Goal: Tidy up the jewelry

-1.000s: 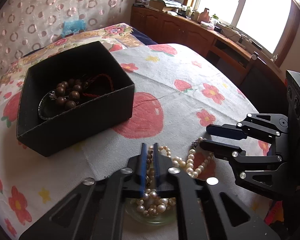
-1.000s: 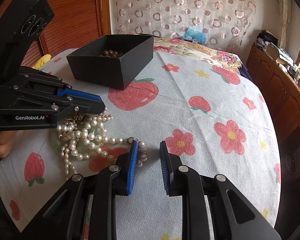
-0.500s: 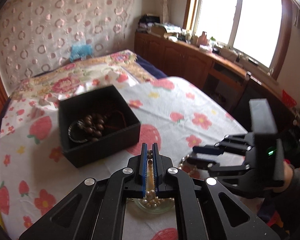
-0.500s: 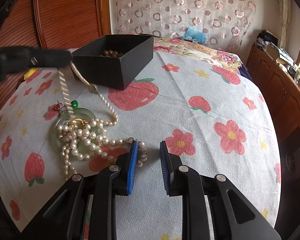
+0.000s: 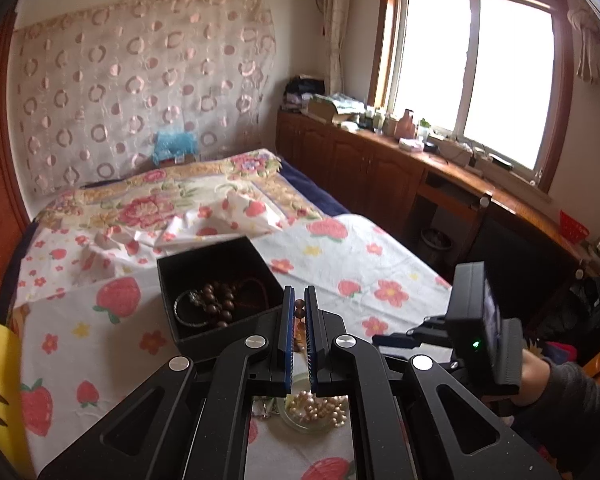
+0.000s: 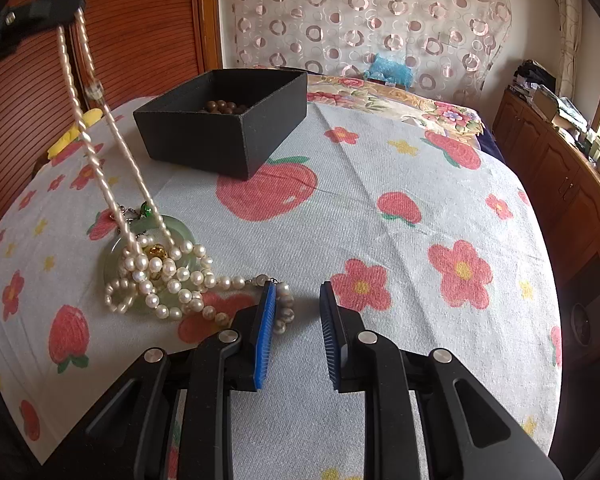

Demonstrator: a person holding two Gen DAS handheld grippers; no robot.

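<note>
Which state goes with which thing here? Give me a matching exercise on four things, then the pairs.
Things:
1. left gripper
2. right gripper
3. black box
4. jade ring

States:
A. lies flat on the cloth under a heap of pearls
B. open, low over the cloth, holding nothing
C. shut on the pearl necklace, lifting two strands
D. sits open with brown beads inside

Pairs: 1-C, 2-B, 3-D, 4-A
</note>
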